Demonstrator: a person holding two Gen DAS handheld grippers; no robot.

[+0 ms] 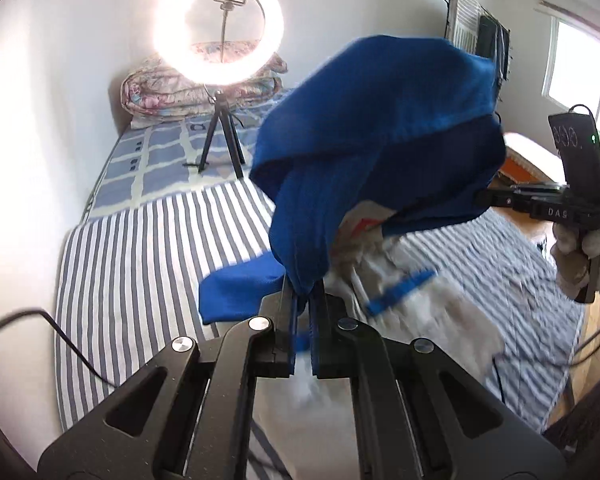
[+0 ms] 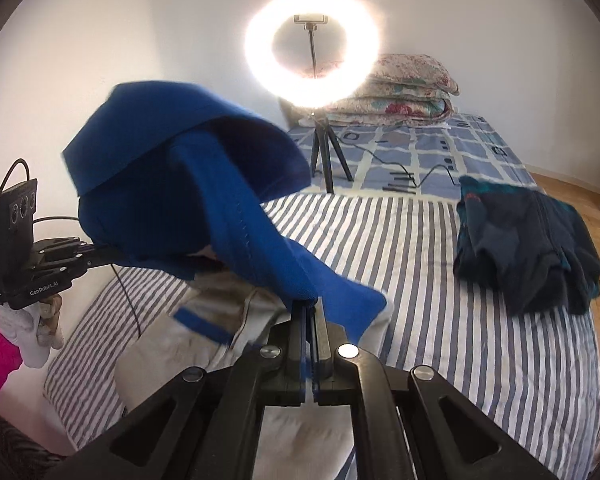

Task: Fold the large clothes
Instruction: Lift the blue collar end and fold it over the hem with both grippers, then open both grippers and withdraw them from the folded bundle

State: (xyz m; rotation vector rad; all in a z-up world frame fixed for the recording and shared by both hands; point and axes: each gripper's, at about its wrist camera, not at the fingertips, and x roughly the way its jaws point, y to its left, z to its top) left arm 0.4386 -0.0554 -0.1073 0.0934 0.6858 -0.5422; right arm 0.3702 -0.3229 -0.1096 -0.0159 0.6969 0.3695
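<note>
A large blue and cream garment (image 1: pixel 380 128) hangs in the air over the striped bed (image 1: pixel 140 264), blurred by motion. My left gripper (image 1: pixel 305 292) is shut on a blue edge of it. My right gripper (image 2: pixel 310 304) is shut on another blue edge of the same garment (image 2: pixel 188 184). The cream part (image 2: pixel 204 332) droops onto the bed between the two grippers. The right gripper also shows in the left wrist view (image 1: pixel 484 199) at the garment's far side, and the left one shows in the right wrist view (image 2: pixel 104 256).
A lit ring light on a tripod (image 1: pixel 219 32) stands on the bed's far part, with folded floral quilts (image 1: pixel 172 92) behind it. A dark folded garment (image 2: pixel 524 244) lies on the bed's right side. A cable (image 2: pixel 420 172) runs across the checked sheet.
</note>
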